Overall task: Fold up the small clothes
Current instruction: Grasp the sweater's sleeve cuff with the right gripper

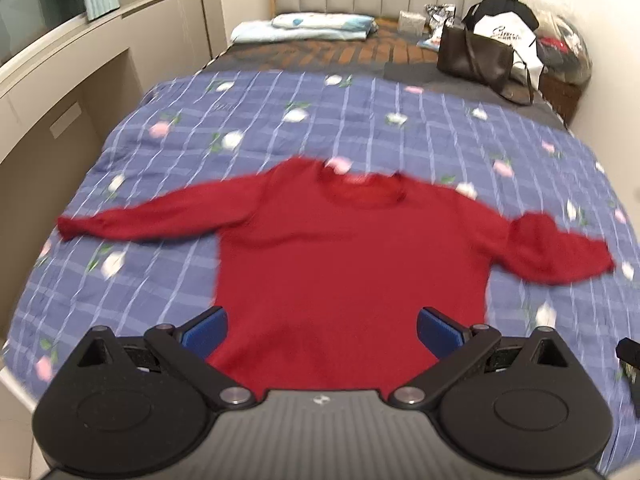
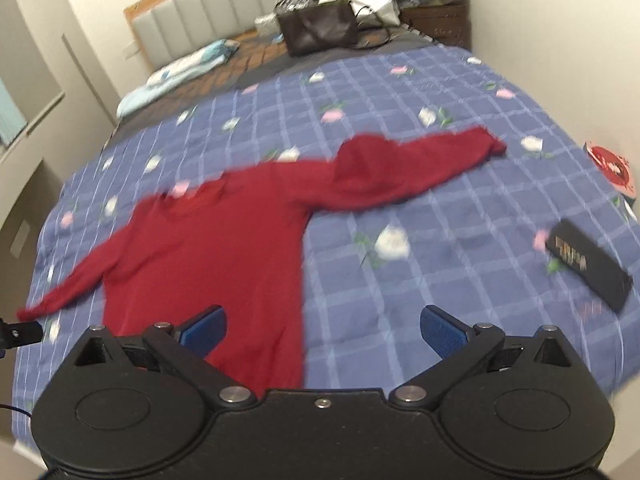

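Observation:
A small red long-sleeved sweater (image 1: 352, 260) lies flat on the blue checked floral bedspread (image 1: 248, 128), neck away from me, both sleeves spread out. The right sleeve is bunched near the shoulder. My left gripper (image 1: 322, 330) is open and empty, hovering over the sweater's hem. In the right wrist view the sweater (image 2: 224, 240) lies to the left. My right gripper (image 2: 324, 330) is open and empty, above the hem's right corner and the bedspread (image 2: 460, 208).
A black flat box (image 2: 588, 266) lies on the bedspread at the right, with a red-printed item (image 2: 612, 168) beyond it. A brown handbag (image 1: 476, 56), bags, a cap and a folded light-blue blanket (image 1: 304, 26) sit near the headboard. Cabinets line the left side.

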`<control>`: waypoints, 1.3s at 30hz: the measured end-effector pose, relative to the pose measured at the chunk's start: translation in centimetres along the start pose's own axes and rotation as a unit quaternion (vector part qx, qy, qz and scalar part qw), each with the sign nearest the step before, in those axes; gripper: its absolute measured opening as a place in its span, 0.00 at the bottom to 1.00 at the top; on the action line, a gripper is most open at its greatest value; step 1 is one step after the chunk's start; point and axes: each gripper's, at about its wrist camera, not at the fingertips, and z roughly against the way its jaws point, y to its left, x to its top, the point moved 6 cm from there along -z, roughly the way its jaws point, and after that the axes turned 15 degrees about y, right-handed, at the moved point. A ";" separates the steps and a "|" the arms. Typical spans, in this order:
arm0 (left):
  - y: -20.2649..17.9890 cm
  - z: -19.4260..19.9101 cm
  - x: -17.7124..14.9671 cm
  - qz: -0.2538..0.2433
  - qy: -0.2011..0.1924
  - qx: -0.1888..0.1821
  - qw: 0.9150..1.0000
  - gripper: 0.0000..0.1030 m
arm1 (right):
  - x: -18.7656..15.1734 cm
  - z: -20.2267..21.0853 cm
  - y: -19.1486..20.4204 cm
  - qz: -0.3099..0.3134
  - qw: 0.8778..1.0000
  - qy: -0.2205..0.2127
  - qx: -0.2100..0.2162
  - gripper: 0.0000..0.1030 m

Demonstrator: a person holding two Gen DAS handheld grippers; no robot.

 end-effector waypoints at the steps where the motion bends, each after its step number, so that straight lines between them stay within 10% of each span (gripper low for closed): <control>1: -1.5 -0.8 1.5 -0.001 -0.002 0.001 1.000 1.00 | 1.8 -0.6 -1.3 -0.004 1.000 -0.008 -0.002 1.00; 11: -13.3 -10.6 10.0 -0.025 0.016 0.006 1.000 1.00 | 16.6 -9.8 -15.1 -0.068 0.996 -0.029 -0.042 1.00; 21: -19.3 -20.0 13.0 -0.054 0.057 0.020 0.997 1.00 | 23.9 -19.9 -25.3 -0.187 0.981 -0.007 -0.057 0.97; 29: -19.1 -23.2 13.0 -0.055 0.084 0.036 0.994 1.00 | 25.9 -24.4 -29.0 -0.261 0.963 0.014 -0.071 0.65; 34: -17.7 -23.1 12.8 -0.040 0.093 0.037 0.994 1.00 | 26.1 -24.5 -28.8 -0.258 0.963 0.010 -0.079 0.16; 39: -16.1 -21.7 12.7 -0.036 0.088 0.036 0.995 1.00 | 26.0 -22.0 -28.7 -0.267 0.959 -0.019 -0.089 0.08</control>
